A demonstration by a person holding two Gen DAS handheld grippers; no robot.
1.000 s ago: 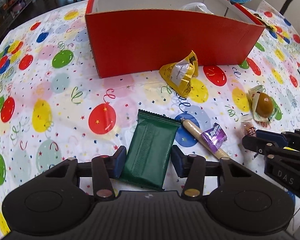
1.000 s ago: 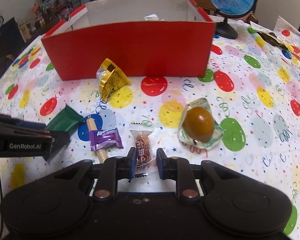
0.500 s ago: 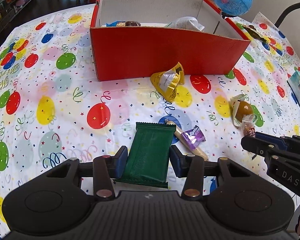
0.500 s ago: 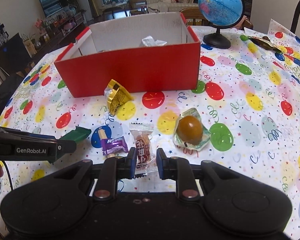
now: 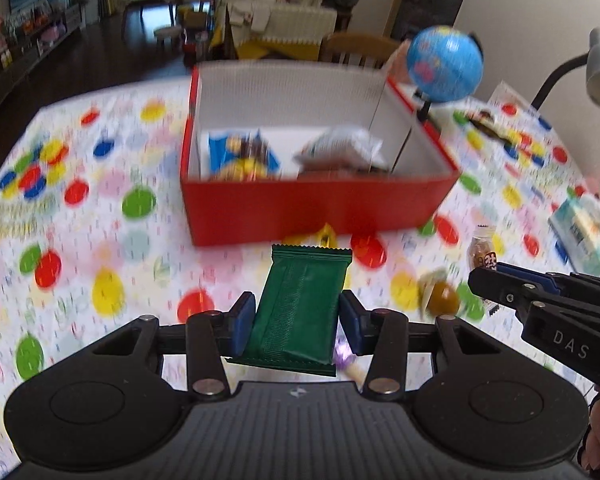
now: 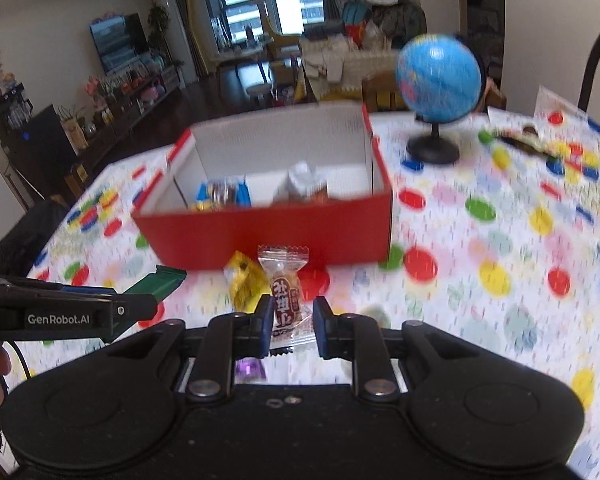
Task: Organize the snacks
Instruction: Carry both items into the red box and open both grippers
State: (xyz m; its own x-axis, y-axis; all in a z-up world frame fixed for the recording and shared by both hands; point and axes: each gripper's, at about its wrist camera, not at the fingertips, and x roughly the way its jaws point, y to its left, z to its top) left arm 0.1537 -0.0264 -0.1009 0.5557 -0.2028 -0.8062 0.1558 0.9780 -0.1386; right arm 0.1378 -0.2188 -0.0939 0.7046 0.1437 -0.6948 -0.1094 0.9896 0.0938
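Both grippers carry a snack above the table, so the step in hand looks like the transport to the red box (image 5: 320, 208). The left gripper (image 5: 296, 322) is clamped on the green packet (image 5: 300, 304), which stands out toward 12 o'clock between the blue pads. The right gripper (image 6: 290, 322) is closed on the small clear-wrapped candy (image 6: 286, 292); in the left view this candy shows at 3 o'clock. The box lies at 12 o'clock in both views, open on top, and some snacks are already inside it. On the balloon tablecloth (image 5: 100, 248) a yellow packet (image 6: 244, 280) and a brown wrapped sweet (image 5: 440, 298) are left. I think the next move must bring each gripper over the box rim, then open it there so the snack falls inside.
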